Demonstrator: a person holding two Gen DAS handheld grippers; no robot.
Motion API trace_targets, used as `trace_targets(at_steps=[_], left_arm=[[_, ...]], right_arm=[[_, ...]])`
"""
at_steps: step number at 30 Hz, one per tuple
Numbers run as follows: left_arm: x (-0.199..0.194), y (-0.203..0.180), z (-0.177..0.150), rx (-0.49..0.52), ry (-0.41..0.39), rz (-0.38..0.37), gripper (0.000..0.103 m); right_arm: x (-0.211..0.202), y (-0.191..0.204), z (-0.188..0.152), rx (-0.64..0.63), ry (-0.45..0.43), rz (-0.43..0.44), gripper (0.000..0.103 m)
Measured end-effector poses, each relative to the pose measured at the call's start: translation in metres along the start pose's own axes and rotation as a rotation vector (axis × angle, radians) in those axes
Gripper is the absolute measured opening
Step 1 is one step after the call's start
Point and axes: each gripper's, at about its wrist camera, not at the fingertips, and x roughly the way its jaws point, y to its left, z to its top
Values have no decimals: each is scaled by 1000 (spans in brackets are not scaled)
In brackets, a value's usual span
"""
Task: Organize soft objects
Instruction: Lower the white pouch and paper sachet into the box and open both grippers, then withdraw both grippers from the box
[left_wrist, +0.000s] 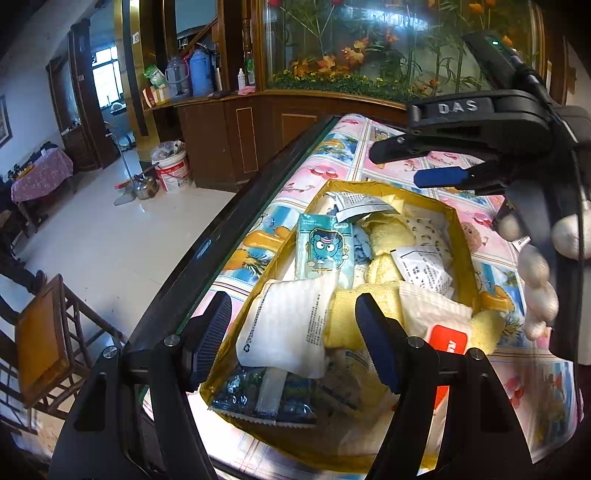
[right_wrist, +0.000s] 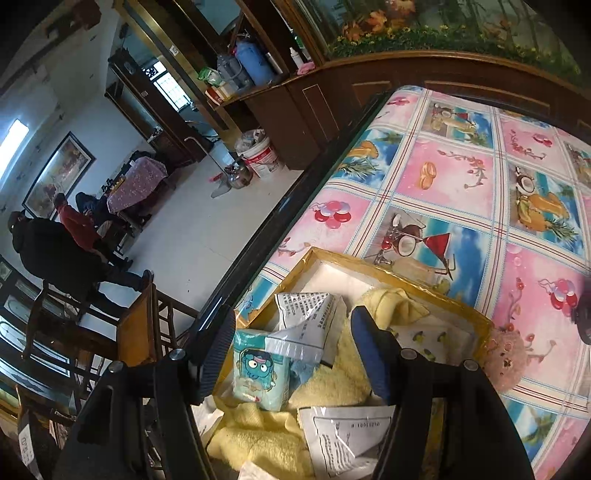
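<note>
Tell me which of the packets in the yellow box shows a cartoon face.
The teal tissue packet near the box's left wall; the other packets, like the white one, carry only printed text.

Showing a lived-in family home.
Standing around a tiled floor (left_wrist: 122, 236): a planted aquarium (left_wrist: 369, 48) on wooden cabinets (left_wrist: 258, 133), thermos flasks (left_wrist: 201, 72), wooden chair (left_wrist: 48, 339), fruit-patterned table (right_wrist: 461, 177), framed painting (right_wrist: 55, 177).

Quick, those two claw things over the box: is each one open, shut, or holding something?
Left gripper: open, holding nothing, above the gold-rimmed cardboard box of soft packets.
Right gripper: open, holding nothing, over the same box.
</note>
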Motion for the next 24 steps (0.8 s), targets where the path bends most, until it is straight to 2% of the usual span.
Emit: trace_targets(at_steps=[8,12,13,14,15,17,20,22,24], left_arm=[[-32,-16,-4,17,-66,38,71],[-66,-23,-6,-7,-222,167,71],[-75,-25,-8,-6,-257,187,82],[-80,-28,-10,2,-271,189,98],[-82,-30,-12,9,-273,175,103],[-80,-35,-13,25,-259,90,103],[-75,-46,-14,44,-232,34,103],[-73,-58,-15,75,-210,43,103],[-73,-71,-17,100,-186,95,103]], right_arm=[[-41,-10,-28,-19,-46,-7,65],[-59,-13,-53,-55,-64,-32,65],[-64,-12,-60,-70,-69,-38,65],[-68,-13,-67,-81,-72,-40,65],[-72,-13,-76,-92,-74,-38,65],[-79,-16,-91,-97,-72,-31,65],[-89,-23,-110,-94,-71,-24,65],[-96,-30,-123,-86,-72,-37,65],[-101,-39,-135,-80,-67,-62,65]])
